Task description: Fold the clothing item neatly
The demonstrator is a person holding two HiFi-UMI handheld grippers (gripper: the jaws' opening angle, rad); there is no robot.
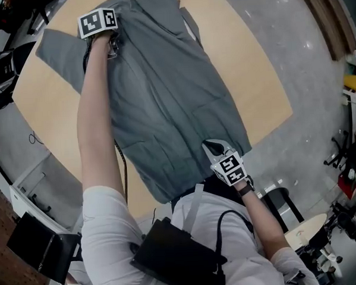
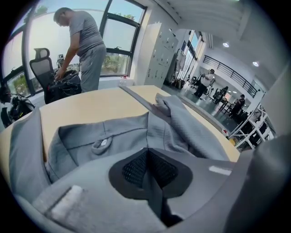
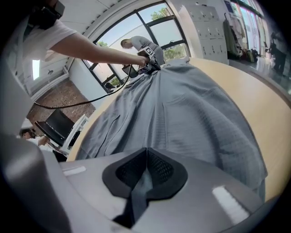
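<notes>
Pinching shirt (image 1: 164,98) w/ both jaws shut on fabric, left gripper (image 1: 109,47) at shoulder by far edge of desk (image 1: 255,75), right gripper (image 1: 217,149) at hem by near edge; next prob. needs even lift & fold-over.

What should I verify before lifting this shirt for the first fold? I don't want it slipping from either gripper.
1. Left gripper pinches shirt near collar: ok.
2. Right gripper pinches hem: ok.
3. Left-hand sleeve spread flat: ok.
4. Other sleeve flat: not ok, rumpled.
5. Table beside shirt bare: ok.
6. Hem fully on table: cannot tell.
</notes>
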